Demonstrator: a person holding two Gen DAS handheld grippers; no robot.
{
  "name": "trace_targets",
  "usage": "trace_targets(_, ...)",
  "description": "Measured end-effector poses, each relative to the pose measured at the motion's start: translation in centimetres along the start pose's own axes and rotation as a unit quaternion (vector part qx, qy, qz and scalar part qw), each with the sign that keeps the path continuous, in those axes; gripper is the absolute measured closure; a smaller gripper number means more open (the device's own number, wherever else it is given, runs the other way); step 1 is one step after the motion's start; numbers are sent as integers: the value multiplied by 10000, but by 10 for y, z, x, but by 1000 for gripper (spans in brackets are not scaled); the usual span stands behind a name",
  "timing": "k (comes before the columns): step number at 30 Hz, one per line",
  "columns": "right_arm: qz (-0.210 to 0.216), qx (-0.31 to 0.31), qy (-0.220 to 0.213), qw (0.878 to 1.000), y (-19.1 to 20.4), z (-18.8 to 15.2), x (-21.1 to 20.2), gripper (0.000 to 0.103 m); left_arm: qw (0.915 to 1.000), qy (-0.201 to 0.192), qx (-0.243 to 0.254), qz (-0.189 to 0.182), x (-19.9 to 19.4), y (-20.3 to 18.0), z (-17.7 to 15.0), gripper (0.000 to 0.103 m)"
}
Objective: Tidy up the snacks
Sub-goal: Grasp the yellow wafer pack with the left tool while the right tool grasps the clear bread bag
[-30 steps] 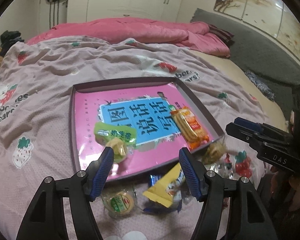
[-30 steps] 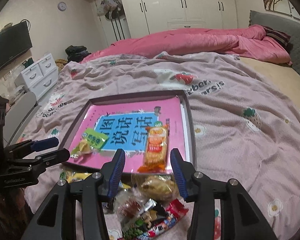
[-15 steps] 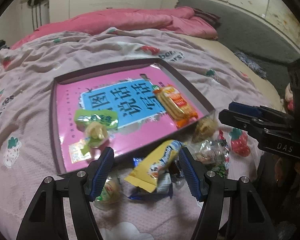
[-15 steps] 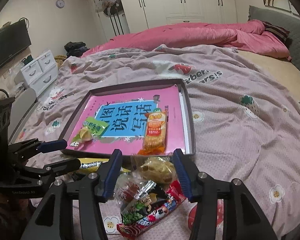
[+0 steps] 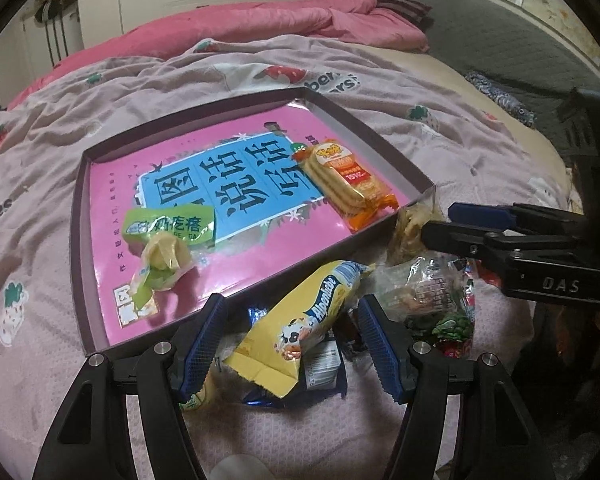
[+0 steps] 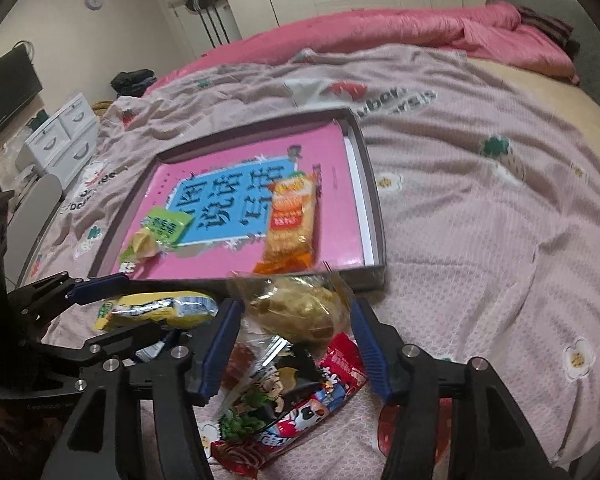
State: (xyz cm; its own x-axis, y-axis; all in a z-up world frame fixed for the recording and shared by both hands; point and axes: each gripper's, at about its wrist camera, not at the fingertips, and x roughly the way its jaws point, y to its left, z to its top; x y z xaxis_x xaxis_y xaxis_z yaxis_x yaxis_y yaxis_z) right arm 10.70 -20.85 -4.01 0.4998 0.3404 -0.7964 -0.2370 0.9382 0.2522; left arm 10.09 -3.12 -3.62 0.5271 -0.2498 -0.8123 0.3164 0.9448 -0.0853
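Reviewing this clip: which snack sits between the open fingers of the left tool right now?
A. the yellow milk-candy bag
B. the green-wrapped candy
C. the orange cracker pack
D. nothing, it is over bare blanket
A: the yellow bag lies between the fingers of the open left tool, outside the tray; nothing is gripped yet.
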Motion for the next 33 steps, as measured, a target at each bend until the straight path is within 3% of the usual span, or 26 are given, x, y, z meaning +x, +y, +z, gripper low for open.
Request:
trace_targets(9,118,114,207,9997,-3,4,21,36,9996,65,269,7,5,-12,0,34)
trace_targets(17,184,43,222,9996,-2,5,32,35,9994,210,271,-69,18,-16,1,34)
trace_targets(21,316,23,203,9993,-3,5,32,41,9996,235,163,-54,21,-14,4,54)
trace_targets(28,381,-82,83,9992,-1,4,24,47,9997,219,7,-142,21,-7,3,66)
trace_targets(33,450,-122,-100,9989,-1,1,11,48,9987,53,-272,-426,11,2,6,78)
